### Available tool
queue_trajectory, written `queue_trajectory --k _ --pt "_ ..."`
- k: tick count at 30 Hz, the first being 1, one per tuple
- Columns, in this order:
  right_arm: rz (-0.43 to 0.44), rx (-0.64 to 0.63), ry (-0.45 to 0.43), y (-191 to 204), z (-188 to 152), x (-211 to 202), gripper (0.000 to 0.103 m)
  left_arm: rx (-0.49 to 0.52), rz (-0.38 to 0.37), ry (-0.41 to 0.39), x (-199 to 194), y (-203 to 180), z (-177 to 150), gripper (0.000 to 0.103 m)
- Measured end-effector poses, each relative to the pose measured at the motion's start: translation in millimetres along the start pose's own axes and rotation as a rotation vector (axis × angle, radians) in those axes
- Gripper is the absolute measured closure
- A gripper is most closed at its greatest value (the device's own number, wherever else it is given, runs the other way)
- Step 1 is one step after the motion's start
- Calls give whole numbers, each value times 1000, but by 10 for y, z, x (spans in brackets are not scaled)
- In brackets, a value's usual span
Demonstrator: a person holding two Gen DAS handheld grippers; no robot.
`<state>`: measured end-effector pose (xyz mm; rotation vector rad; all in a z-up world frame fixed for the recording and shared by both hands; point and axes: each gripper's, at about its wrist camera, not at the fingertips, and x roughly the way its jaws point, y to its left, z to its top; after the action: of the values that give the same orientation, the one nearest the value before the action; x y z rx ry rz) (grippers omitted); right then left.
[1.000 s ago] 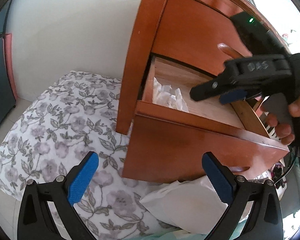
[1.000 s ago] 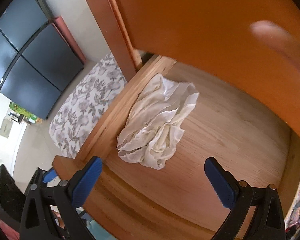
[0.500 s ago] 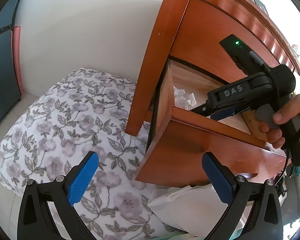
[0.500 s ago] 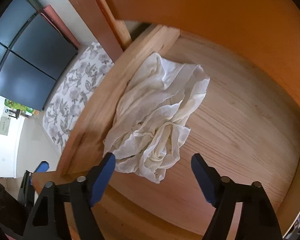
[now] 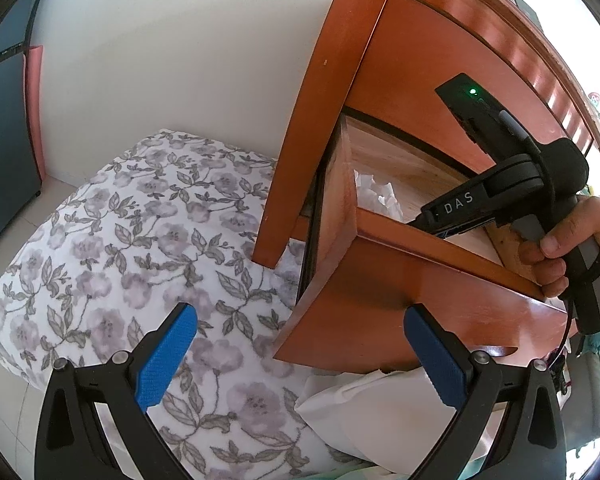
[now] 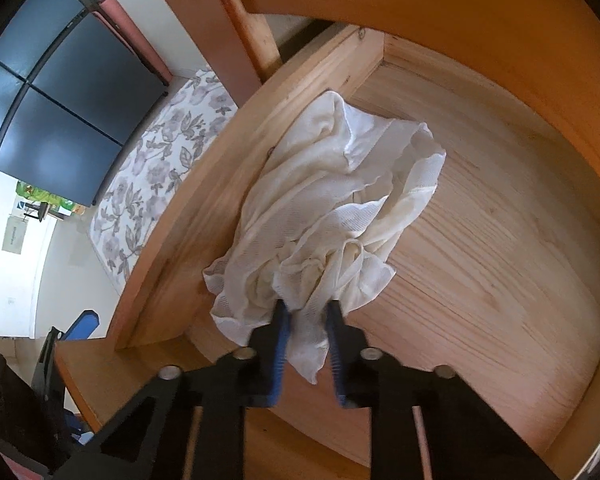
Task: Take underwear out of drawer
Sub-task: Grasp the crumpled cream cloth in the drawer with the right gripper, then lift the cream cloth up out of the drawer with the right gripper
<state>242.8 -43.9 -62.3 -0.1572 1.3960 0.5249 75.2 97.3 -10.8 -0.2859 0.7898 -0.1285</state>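
Crumpled cream-white underwear (image 6: 332,208) lies against the left wall of the open wooden drawer (image 6: 500,240). My right gripper (image 6: 306,312) points steeply down into the drawer; its jaws have just been closing and now pinch a fold at the near edge of the cloth. In the left wrist view the drawer (image 5: 412,288) juts out of the reddish nightstand, a bit of the underwear (image 5: 378,196) shows over its side, and a hand holds the right gripper's body (image 5: 500,184) over the drawer. My left gripper (image 5: 300,348) hangs open in front of the drawer's corner, holding nothing.
A floral bedspread (image 5: 132,248) lies left of the nightstand (image 5: 440,60). A white pillow (image 5: 380,408) sits under the drawer front. A dark cabinet (image 6: 60,92) stands beyond the bed. The drawer's wooden floor to the right of the cloth is bare.
My right gripper has dropped into the drawer and its jaws have gone from wide open to shut on the underwear's near edge. The left gripper's view has shifted slightly; its jaws stay open.
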Motion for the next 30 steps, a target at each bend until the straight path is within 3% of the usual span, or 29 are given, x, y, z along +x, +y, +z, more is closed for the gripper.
queue_trajectory --k 16,30 --pt "11 40 -93 -173 -215 -303 95 -6 3 -4 -29 7 9 0" --pt "219 170 -342 -325 -800 -1078 95 5 -6 -8 -101 -57 32 0"
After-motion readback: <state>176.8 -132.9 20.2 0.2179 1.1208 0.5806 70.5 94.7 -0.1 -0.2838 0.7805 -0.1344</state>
